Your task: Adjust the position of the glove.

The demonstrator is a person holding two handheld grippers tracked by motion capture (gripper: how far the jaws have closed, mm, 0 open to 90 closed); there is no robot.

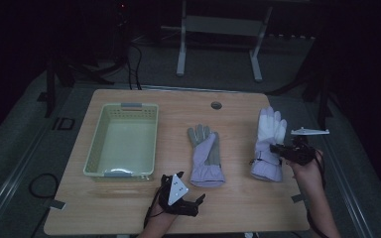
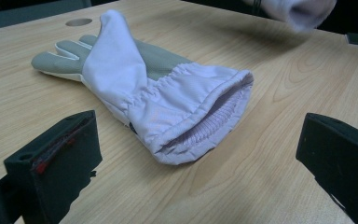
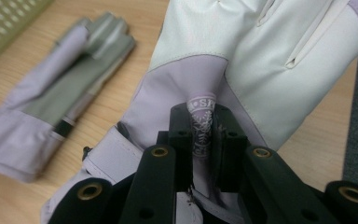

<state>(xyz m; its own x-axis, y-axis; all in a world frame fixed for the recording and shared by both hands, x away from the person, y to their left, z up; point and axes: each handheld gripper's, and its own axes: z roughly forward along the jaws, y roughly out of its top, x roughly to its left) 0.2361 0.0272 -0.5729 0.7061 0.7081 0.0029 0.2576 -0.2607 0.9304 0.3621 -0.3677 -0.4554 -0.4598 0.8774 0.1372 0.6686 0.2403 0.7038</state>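
Pale green slatted plastic basket (image 1: 122,140) sits at the table's left, long side running front to back, near the left edge of the light wooden tabletop (image 1: 238,198). Bare wood between basket & the middle glove, and a wide bare strip along the front edge.

Left gripper (image 1: 191,204) rests low at the front edge, just right of the basket's near corner. Jaws spread wide, nothing betw. them. In the left gripper view the lilac fabric glove with grey palm (image 2: 154,93) lies flat just ahead of the jaws, cuff opening toward them, fingers pointing away to the far edge; not touching the jaws. Small round grommet hole (image 1: 216,105) near the far edge, past the fingers.

Right of centre: white-and-lilac fabric glove (image 1: 270,141), fingers toward the far edge, cuff toward the person. Well apart from the middle glove, w/ clear wood betw. Right gripper (image 1: 277,149) comes in from the right, beside the table's right edge, clenched on this glove at the wrist area. In the right gripper view a fold of lilac fabric w/ a printed label is pinched betw. the black jaws; the white part of the glove spreads beyond.
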